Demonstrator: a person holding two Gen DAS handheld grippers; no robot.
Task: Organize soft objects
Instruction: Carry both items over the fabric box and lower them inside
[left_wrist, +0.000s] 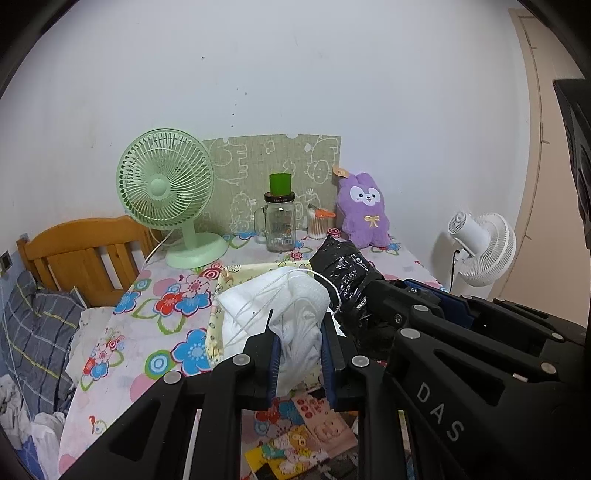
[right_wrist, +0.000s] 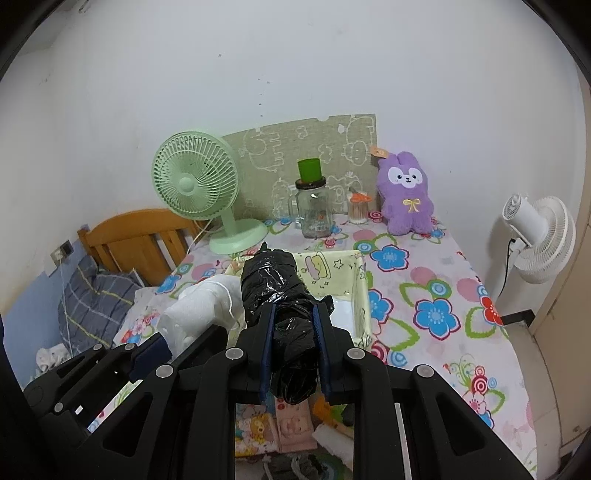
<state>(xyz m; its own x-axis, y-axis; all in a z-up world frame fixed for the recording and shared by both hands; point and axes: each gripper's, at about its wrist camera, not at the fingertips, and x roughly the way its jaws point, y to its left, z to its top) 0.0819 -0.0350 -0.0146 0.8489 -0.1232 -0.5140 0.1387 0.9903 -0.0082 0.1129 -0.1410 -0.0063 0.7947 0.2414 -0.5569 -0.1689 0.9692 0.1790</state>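
1. The surface (right_wrist: 436, 280) has a flowery cloth on it, and a yellow fabric box (right_wrist: 354, 280) sits in the middle. I think both bundles should go into that box, so the hands should bring them right over its open top first.
2. The black plastic-wrapped bundle (right_wrist: 273, 280) is long and fat. The right hand-held gripper (right_wrist: 293, 354) is clamped on its near end, above the front of the box. The far end sticks out a long way, so it may droop. It is best to tip it gently and lower it slowly.
3. The white soft bundle (left_wrist: 273, 299) is squashy, with thin strings hanging off it. The left hand-held gripper (left_wrist: 299, 358) is clamped on a bunched bit of it, just beside the black one. The strings could catch on the box edge, so lift clear before going down.
4. The glass jar (right_wrist: 314, 210) and the green fan (right_wrist: 195, 184) stand behind the box. Keep the long bundle away from them.
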